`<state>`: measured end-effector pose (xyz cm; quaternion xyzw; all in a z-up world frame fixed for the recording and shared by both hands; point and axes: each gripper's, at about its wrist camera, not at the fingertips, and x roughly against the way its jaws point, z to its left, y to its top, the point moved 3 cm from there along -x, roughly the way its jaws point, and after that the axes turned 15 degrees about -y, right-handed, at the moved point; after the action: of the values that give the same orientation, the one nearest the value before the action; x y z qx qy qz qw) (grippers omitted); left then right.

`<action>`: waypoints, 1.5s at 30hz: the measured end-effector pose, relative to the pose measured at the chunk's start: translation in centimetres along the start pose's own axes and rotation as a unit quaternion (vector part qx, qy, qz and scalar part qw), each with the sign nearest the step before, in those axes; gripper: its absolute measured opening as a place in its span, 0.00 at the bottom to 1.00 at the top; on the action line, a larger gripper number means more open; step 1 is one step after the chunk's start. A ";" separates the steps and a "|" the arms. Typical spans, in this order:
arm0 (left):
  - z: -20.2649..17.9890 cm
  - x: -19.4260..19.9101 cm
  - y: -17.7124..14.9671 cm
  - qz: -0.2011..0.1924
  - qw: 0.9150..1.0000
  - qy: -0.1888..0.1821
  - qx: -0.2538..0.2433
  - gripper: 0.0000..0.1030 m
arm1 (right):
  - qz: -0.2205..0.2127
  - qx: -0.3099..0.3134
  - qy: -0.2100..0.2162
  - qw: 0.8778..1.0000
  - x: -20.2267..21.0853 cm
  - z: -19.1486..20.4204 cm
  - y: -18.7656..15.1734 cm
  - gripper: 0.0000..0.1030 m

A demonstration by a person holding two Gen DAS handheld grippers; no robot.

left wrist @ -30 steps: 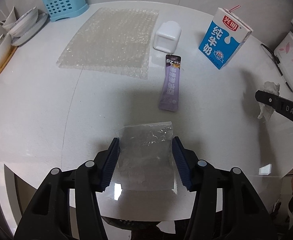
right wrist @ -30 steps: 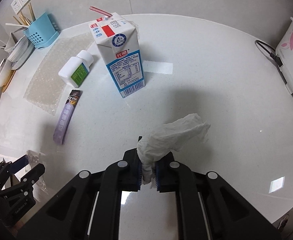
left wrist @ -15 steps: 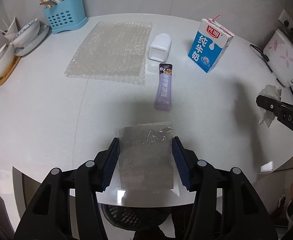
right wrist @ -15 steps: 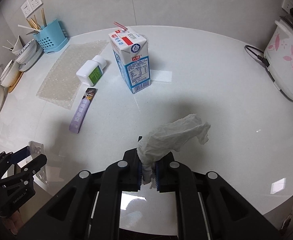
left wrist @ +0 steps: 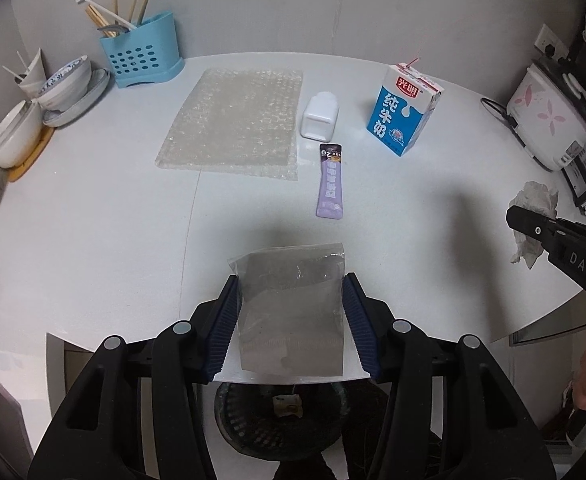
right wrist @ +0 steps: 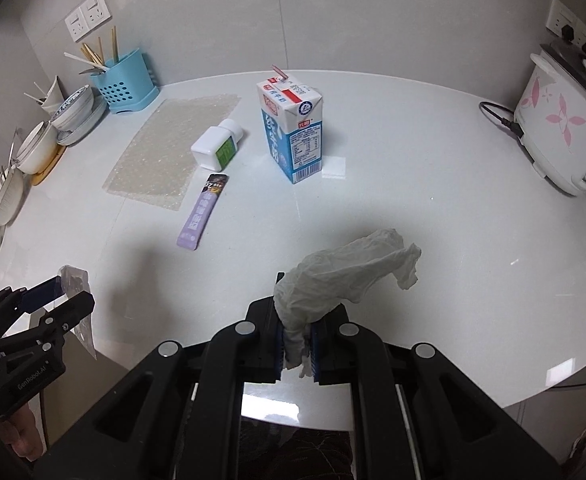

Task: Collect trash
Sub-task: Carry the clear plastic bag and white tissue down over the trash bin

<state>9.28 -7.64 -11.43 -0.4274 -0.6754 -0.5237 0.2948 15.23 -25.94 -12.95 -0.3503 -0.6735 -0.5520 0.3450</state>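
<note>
The left hand-held gripper (left wrist: 291, 312) clamps a flat clear plastic bag (left wrist: 291, 312) over the glossy white surface's (left wrist: 93, 232) rounded near edge, above a black mesh bin (left wrist: 285, 416); open room lies ahead. The right hand-held gripper (right wrist: 297, 344) pinches a crumpled white tissue (right wrist: 345, 272).

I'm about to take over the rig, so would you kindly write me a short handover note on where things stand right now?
Left gripper: shut on a clear plastic bag, held above the table edge, over the black bin below.
Right gripper: shut on a crumpled tissue, lifted off the table.
Done: both pieces picked up; neither dropped yet. One scrap already lies in the bin.
Left on the table: bubble wrap, white bottle, purple sachet, milk carton.
Likely next: release both into the bin, then collect the rest.
</note>
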 end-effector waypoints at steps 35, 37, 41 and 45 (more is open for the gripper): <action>3.4 8.8 -9.9 -0.033 0.999 -0.017 0.014 0.49 | -0.045 0.044 0.045 0.997 9.6 9.1 -9.7 0.08; 3.8 8.9 -10.7 -0.028 0.999 -0.017 0.020 0.49 | -0.040 0.050 0.054 0.997 9.5 9.7 -10.6 0.08; 4.5 8.4 -12.3 -0.017 0.999 -0.021 0.028 0.49 | -0.032 0.066 0.067 0.995 9.0 11.1 -12.5 0.08; 5.0 7.7 -13.6 -0.010 0.999 -0.025 0.031 0.49 | -0.005 0.077 0.075 0.994 7.8 12.5 -14.0 0.08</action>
<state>-6.06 -1.96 -12.48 -0.4243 -0.7029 -0.4942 0.2856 -1.72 -14.94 -15.22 -0.2768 -0.6881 -0.5251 0.4174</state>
